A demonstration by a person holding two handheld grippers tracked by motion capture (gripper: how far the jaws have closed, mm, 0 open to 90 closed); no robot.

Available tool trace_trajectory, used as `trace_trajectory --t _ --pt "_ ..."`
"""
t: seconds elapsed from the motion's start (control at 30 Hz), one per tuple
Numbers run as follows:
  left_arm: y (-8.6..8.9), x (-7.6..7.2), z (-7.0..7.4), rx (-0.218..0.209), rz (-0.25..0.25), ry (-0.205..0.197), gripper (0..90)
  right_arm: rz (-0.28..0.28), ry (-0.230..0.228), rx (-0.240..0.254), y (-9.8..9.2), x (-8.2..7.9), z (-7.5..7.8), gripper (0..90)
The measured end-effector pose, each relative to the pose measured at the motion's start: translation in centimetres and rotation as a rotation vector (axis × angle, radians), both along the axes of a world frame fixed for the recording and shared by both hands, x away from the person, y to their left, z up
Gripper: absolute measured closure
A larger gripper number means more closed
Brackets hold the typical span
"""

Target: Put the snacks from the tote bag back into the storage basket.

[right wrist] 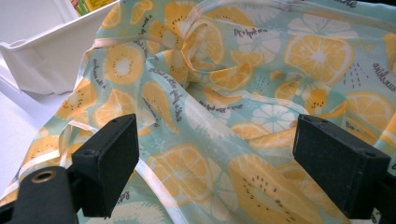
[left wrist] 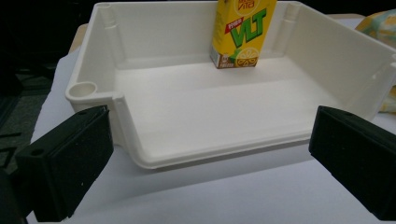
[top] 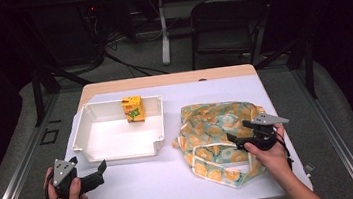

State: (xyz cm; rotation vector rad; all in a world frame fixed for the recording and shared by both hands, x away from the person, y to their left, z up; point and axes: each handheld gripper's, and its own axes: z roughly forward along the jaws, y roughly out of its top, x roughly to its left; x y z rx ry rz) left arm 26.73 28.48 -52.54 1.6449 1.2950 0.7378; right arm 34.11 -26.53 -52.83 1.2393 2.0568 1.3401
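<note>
Hovering over the crumpled teal cloth printed with orange and lemon slices, my right gripper has its fingers spread wide and holding nothing; the fabric lies straight ahead and just beneath them, bunched in soft folds with its pale piping looping near my left pad. That cloth sprawls on the right half of the white surface, its long axis running from the far side toward my near edge, its left border just beside the shallow white plastic tray. My right hand is clearly the nearer one. My left gripper waits at the near-left corner, fingers equally wide and empty, facing the tray's open low front wall. Inside, a yellow drink carton stands upright against the far wall. I judge a raised fold in the middle is the easiest pinch. Open room lies toward me; the near-right surface edge is close to the cloth's tail.
</note>
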Motion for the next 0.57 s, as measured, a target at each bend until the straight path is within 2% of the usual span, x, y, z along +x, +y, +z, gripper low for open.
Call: trace_trajectory --t 0.07,0.1,0.2,0.4,0.57 --pt "0.09 -0.06 -0.03 -0.002 0.003 0.007 0.0 -0.003 0.001 -0.003 -0.10 0.06 0.00 14.3" --pt "0.12 -0.03 -0.05 -0.013 0.003 0.011 0.0 -0.005 -0.001 0.008 -0.09 0.10 -0.04 14.2" --pt "0.29 0.03 -0.12 -0.061 0.003 0.020 0.0 -0.007 0.002 -0.001 -0.18 0.29 -0.16 14.3" --pt "0.10 0.22 -0.44 -0.045 0.009 0.041 0.0 -0.004 0.012 -0.017 0.02 0.37 -0.29 14.3" --pt "0.05 0.23 -0.38 -0.047 0.010 0.036 0.0 -0.011 0.009 -0.012 -0.09 0.43 -0.33 14.2"
